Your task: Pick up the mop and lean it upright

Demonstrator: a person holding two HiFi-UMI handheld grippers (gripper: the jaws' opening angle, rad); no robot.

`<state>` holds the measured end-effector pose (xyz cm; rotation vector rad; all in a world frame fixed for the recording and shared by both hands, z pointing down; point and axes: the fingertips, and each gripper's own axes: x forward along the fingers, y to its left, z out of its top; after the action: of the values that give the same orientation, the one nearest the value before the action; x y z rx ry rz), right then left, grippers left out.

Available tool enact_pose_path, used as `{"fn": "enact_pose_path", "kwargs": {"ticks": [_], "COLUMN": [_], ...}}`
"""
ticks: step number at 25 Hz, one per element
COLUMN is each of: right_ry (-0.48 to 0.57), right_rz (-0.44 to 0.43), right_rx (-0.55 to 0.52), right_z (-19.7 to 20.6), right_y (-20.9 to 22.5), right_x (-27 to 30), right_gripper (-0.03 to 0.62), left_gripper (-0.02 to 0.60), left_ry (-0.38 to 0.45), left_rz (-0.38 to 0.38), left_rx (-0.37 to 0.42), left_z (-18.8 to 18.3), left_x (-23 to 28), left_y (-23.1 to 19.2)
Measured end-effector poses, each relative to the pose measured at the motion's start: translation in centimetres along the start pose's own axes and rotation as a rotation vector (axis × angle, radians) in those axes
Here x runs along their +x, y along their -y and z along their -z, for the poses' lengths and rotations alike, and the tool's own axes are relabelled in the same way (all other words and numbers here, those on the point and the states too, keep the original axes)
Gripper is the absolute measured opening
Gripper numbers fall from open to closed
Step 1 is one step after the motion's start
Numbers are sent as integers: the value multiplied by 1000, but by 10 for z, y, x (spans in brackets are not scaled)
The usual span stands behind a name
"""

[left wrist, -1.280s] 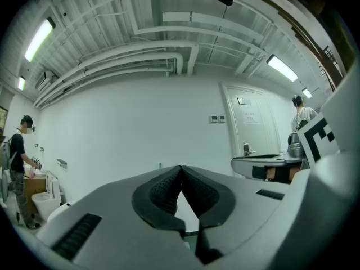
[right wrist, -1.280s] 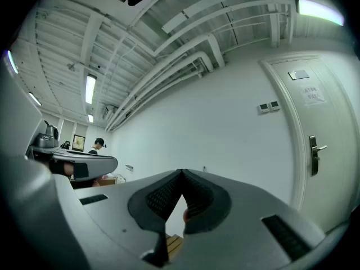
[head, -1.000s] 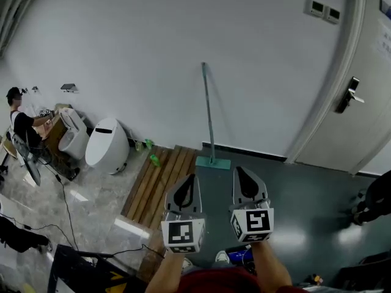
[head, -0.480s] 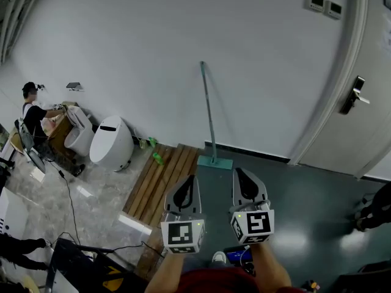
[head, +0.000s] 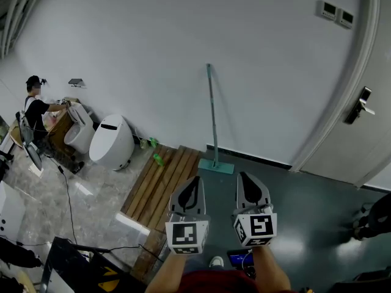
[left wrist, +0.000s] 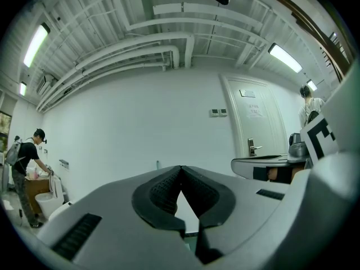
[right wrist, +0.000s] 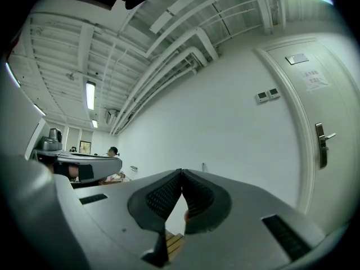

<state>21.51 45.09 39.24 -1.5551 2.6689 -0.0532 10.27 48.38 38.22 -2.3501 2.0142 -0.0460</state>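
Observation:
The mop (head: 212, 119) stands upright with its teal handle leaning on the white wall and its flat teal head (head: 214, 165) on the dark floor. Both grippers are held side by side well in front of it, near the bottom of the head view. My left gripper (head: 193, 180) is shut with nothing between its jaws, its tips meeting (left wrist: 180, 167). My right gripper (head: 244, 177) is also shut and empty, tips touching (right wrist: 181, 171). Only the mop handle's top (left wrist: 158, 163) shows above the left gripper's jaws.
A wooden slat platform (head: 159, 185) lies left of the mop head, with green bottles (head: 155, 159) on it. A white toilet (head: 110, 142) stands further left, where a person (head: 35, 112) works at the wall. A door (head: 366, 108) is at right. Cables (head: 67, 194) run over the tiled floor.
The view has shifted slightly, so the mop and door sit a little lower and further right. The person at far left has moved closer to the toilet. Both grippers stay shut.

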Motion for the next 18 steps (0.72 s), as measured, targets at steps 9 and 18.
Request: {"fn": "enact_pose_path", "kwargs": {"ticks": [9,18], "right_ry": [-11,-4], "right_rz": [13,55], "right_rx": [-22,-46], "right_z": [3,-3], "right_y": [-19,-51], "right_x": [88,188], "right_gripper": [17,17], "left_gripper": [14,14], "left_ry": [11,28], "left_rz": [1,29], "left_rx": [-15,-43], "left_z": [6,5], "left_x": [55,116], "left_y": [-71,-163]}}
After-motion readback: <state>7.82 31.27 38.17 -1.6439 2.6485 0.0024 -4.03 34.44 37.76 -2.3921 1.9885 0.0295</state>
